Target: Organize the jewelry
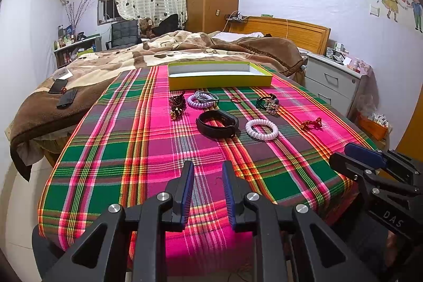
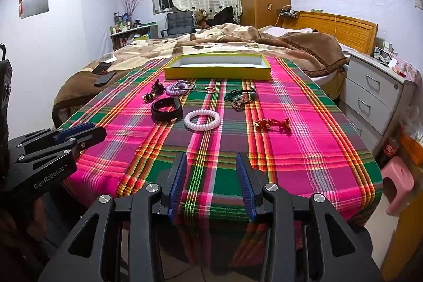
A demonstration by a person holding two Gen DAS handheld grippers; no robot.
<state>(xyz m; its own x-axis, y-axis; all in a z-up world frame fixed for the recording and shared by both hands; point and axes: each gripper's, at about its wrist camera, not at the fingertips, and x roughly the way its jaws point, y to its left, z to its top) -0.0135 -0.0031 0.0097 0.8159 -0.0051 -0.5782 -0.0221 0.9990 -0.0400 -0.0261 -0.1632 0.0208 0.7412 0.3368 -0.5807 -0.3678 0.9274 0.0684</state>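
An empty yellow box [image 1: 219, 82] [image 2: 216, 73] stands at the far end of the plaid table. In front of it lie a black wristband [image 1: 217, 123] [image 2: 167, 109], a white coil bracelet [image 1: 261, 129] [image 2: 202, 120], a lilac coil bracelet [image 1: 200, 100] [image 2: 176, 89], dark beads [image 1: 176, 103] [image 2: 156, 89], a small ring [image 1: 235, 99] [image 2: 210, 89], a green cord with beads [image 1: 268, 102] [image 2: 239, 97] and a red ornament [image 1: 312, 122] [image 2: 273, 124]. My left gripper [image 1: 208, 171] and right gripper [image 2: 210, 163] are open and empty over the near edge.
A bed with a brown blanket [image 1: 158, 49] and two phones [image 1: 63, 94] lies behind and left of the table. A grey drawer unit [image 2: 375, 97] and a pink stool [image 2: 399, 184] stand to the right.
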